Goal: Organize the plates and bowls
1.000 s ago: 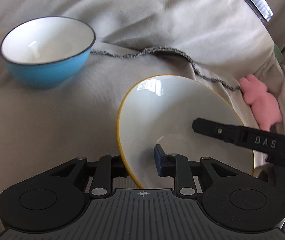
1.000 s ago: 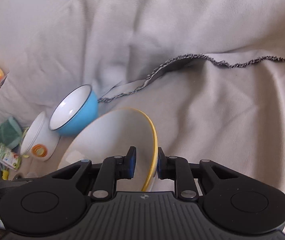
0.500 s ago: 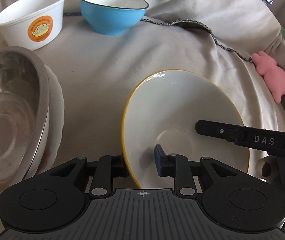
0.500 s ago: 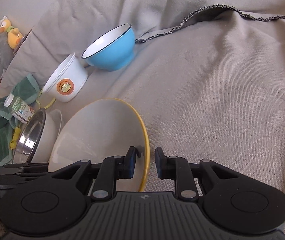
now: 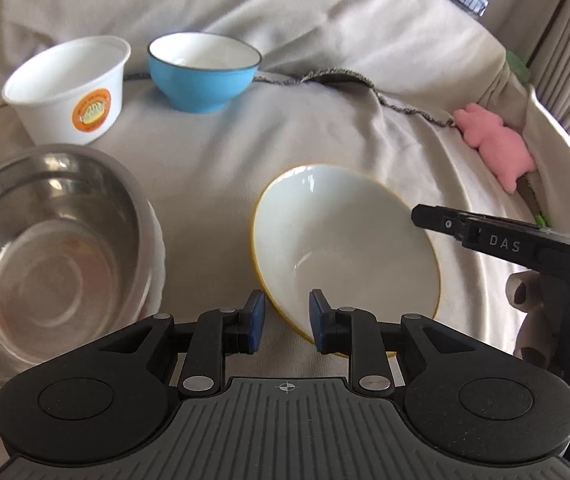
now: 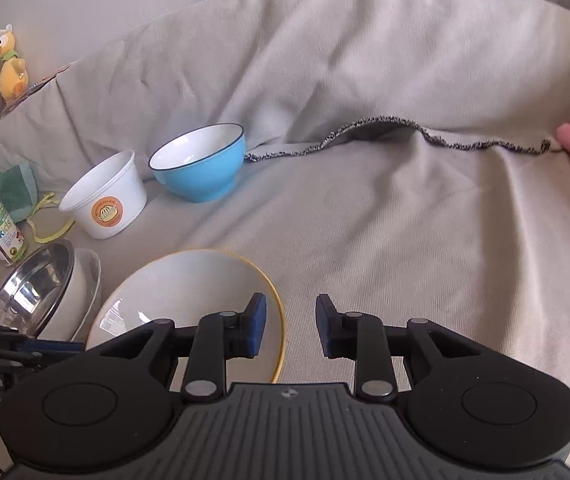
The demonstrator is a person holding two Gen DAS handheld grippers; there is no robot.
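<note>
So far only partly sorted: steel bowl [image 5: 53, 236] nested in a white dish [image 6: 85, 292], just left of the yellow-rimmed bowl [image 5: 345, 248] lying on the sofa cover [image 6: 405, 220]. Left gripper [image 5: 283, 317] spread, one finger each side of that bowl's near rim without pinching; right gripper [image 6: 291, 330] spread too, one finger over the rim, gripping nothing. Left to do, probably: white tub [image 5: 69, 88] and blue bowl [image 5: 204, 72], behind the yellow-rimmed bowl, loose and unstacked.
</note>
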